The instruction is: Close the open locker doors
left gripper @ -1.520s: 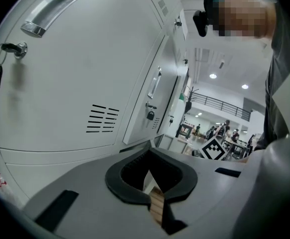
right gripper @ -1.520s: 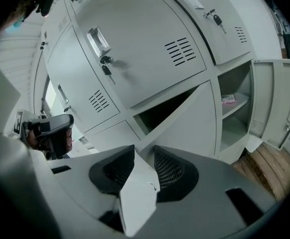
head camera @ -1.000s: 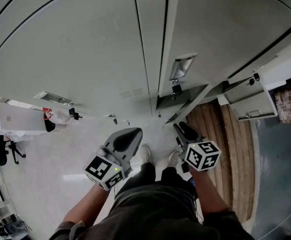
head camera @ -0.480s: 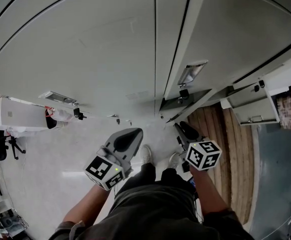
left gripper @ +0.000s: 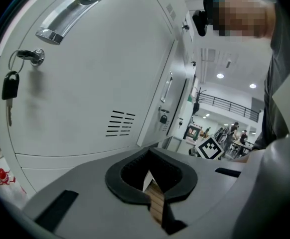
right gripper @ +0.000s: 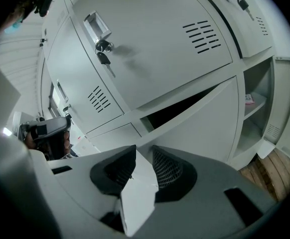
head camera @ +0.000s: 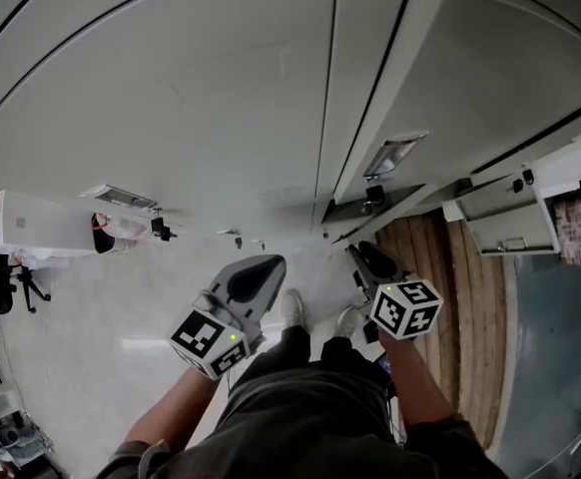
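Locker doors are not all shut, so I judge the task unfinished. In the right gripper view one lower door (right gripper: 205,121) stands ajar, with a dark wedge of gap (right gripper: 177,109) along its upper edge. The compartment (right gripper: 257,116) to its right is fully exposed, its door (right gripper: 284,96) swung wide, and something small lies on its shelf that I cannot identify. From the head view these two sit low and to the person's right: the ajar one (head camera: 368,208) just ahead of the right gripper, the wide-open door (head camera: 497,218) further right over the wood-plank floor (head camera: 460,307). The upper doors (head camera: 171,98) look flush and closed.

Every locker is pale grey painted sheet metal, smooth and matte, with slotted vent louvres (right gripper: 204,35), recessed chrome pulls (left gripper: 68,15) and keys hanging from cylinder locks (left gripper: 8,91). The remaining floor (head camera: 91,337) is pale and glossy.

The left gripper (left gripper: 150,156) has its dark ribbed pads pressed together at the tips, holding nothing. The right gripper (right gripper: 144,158) has its jaws slightly parted, also empty. Both grippers (head camera: 261,269) (head camera: 367,254) hang near the person's legs, apart from any door.
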`<act>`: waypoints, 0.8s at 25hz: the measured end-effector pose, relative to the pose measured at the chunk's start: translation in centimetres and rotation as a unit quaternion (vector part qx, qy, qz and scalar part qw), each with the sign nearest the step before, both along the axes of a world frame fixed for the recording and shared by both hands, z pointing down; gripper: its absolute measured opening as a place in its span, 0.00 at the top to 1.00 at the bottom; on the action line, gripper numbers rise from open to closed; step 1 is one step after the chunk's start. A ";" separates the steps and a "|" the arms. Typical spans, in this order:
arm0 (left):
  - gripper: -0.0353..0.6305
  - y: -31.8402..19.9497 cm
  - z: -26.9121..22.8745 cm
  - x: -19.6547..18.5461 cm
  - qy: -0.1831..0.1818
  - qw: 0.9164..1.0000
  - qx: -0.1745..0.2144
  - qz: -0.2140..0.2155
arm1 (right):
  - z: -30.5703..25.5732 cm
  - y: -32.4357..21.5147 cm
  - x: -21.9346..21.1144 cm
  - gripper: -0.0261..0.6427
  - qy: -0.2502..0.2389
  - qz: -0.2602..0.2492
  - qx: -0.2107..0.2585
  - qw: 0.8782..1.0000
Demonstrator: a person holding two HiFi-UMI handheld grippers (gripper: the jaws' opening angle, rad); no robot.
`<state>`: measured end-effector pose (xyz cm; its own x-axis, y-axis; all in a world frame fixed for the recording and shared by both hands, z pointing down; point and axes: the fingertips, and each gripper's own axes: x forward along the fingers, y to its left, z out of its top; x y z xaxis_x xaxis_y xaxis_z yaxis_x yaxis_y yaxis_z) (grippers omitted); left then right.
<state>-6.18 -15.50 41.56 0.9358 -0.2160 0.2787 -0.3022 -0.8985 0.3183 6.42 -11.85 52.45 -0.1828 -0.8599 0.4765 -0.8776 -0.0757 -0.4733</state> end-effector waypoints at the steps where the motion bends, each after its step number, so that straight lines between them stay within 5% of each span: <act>1: 0.94 -0.1 0.0 0.0 0.000 1.000 0.001 0.000 | 0.0 -0.1 0.0 0.81 0.000 -0.001 0.000 1.000; 20: 0.94 -1.5 -0.2 -1.3 -0.002 0.999 0.000 -0.032 | 0.0 -2.7 -0.4 0.85 0.011 -0.026 0.001 1.000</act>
<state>-7.49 -16.96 41.32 0.9187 -0.2757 0.2830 -0.3608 -0.8772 0.3168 5.97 -14.52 52.47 -0.2169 -0.8501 0.4799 -0.8905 -0.0292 -0.4541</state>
